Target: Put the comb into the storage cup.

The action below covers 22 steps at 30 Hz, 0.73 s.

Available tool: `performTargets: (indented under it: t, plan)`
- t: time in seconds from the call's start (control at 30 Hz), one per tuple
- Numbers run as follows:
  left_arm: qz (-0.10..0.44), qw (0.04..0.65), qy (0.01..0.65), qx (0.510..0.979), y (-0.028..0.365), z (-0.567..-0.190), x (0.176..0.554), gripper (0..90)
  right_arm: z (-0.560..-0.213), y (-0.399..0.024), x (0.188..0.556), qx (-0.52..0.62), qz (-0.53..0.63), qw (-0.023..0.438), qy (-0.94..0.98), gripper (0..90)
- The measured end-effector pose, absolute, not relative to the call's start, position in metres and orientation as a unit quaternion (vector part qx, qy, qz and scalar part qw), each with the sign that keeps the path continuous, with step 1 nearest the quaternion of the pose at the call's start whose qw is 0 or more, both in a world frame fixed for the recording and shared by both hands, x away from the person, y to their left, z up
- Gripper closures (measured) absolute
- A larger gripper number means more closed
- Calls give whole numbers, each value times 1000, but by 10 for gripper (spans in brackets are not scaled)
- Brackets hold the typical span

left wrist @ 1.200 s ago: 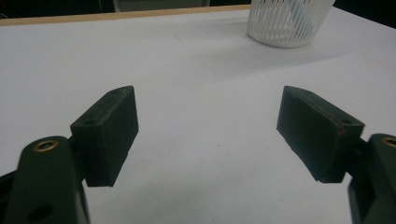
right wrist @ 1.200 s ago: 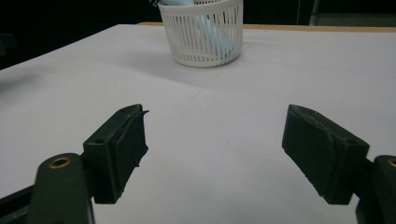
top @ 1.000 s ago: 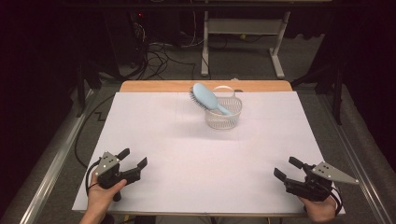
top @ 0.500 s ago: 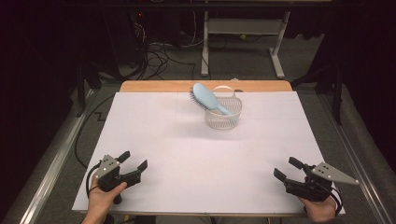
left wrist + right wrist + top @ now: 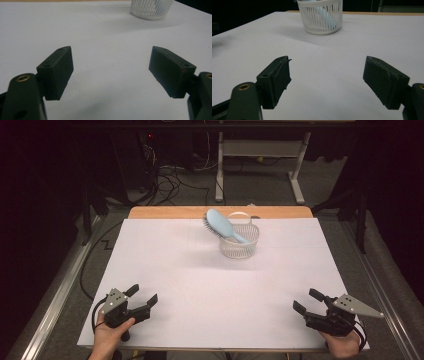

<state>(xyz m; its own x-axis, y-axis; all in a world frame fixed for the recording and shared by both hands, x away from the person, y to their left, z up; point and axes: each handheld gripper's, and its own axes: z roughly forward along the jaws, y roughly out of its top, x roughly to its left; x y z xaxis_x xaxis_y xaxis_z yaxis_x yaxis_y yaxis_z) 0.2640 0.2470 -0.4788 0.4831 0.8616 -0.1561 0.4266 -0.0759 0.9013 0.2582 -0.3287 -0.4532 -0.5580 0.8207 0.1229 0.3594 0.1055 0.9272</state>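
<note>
Hairbrush (image 5: 222,226) already standing in basket (image 5: 240,245), well ahead of both grippers' (image 5: 141,297) (image 5: 306,301) jaws, spread apart, empty; nothing left

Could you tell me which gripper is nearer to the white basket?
Right, though only slightly. The right gripper sits near-right of the white basket; the left gripper sits near-left. Both are far off, fingers open.
</note>
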Motion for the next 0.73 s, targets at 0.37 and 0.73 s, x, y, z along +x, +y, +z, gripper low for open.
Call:
performTargets:
  t: [0.37,0.73]
  plan:
    - [212,507,456,700,247,-479,261,201,-453,-328,258,419,522,220,710,225]
    - [211,506,449,706,244,-479,261,201,-454,-327,259,418,522,221,710,224]
